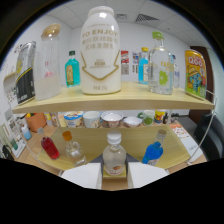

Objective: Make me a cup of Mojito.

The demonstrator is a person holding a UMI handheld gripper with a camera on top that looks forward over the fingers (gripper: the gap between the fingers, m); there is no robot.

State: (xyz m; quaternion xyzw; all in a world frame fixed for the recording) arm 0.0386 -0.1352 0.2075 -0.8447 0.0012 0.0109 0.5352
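Currently the jaws stand apart, their two white fingers flanking a clear bottle with a white cap and an orange label. The bottle rests upright on the worktop, and a gap shows at either side between it and the fingers, so the gripper is not pressing on it.

Worktop, taken from the clear bottle:
- At 10 o'clock lies a clear bottle with an orange cap, tilted.
- Farther out at 9 o'clock lies a red bottle, also tilted.
- At 3 o'clock stands a blue bottle, leaning, with a pale cap.

Beyond these, at 12 o'clock, a row of cups and bowls sits under the shelf; their contents cannot be made out.

Shelf, above the worktop, taken from the large white jug at its centre:
- At 9 o'clock stands a small teal bottle, just beside the jug.
- Farther at 9 o'clock stands a tall clear jar with a wooden lid, then a dark packet at the shelf end.
- At 3 o'clock stands a clear bottle with a green cap; a lime picture is on its label. A light-blue bottle stands behind it.
- Farthest at 3 o'clock stands a yellow can.
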